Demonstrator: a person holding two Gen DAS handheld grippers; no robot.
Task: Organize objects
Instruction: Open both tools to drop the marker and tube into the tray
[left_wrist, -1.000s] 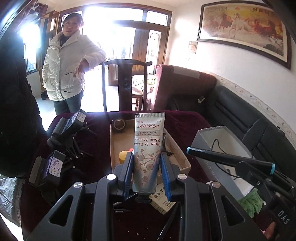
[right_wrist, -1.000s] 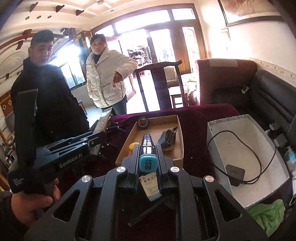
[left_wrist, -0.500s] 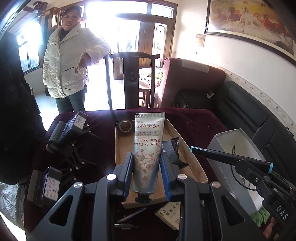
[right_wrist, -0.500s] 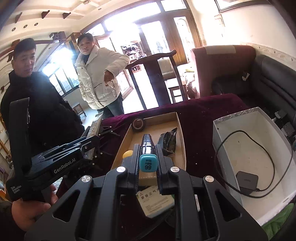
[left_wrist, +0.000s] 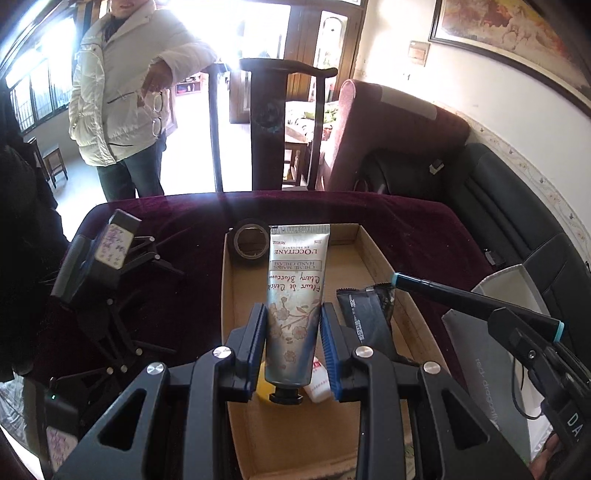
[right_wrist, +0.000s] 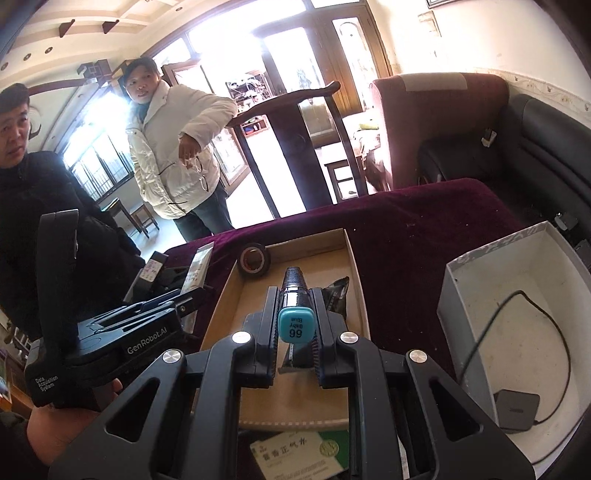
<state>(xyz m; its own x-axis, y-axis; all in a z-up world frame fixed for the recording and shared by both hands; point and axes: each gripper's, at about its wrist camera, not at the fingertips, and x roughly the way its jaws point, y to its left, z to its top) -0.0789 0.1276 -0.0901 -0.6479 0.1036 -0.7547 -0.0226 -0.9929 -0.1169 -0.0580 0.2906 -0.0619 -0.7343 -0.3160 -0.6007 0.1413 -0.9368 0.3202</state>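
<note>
Cardboard tray (left_wrist: 373, 254) lies below both loads: my left hand-held gripper (left_wrist: 293, 354) clamps the hand-cream tube (left_wrist: 295, 295), the right (right_wrist: 294, 325) pinches a marker (right_wrist: 293, 291). Releasing together, they probably collide.

Home living rm: dark sofa (left_wrist: 517, 206), red armchair (right_wrist: 436, 122), framed painting (left_wrist: 517, 40) on wall, wooden chair (left_wrist: 269, 110), glass doors (right_wrist: 288, 48), table w/ maroon cloth (left_wrist: 388, 221).

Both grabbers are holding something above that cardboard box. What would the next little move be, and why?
Probably lower the hand cream tube into the cardboard tray and let go. The left gripper holds it clamped right above bare tray floor, clear of the tape roll. The right gripper grips a blue-capped marker.
</note>
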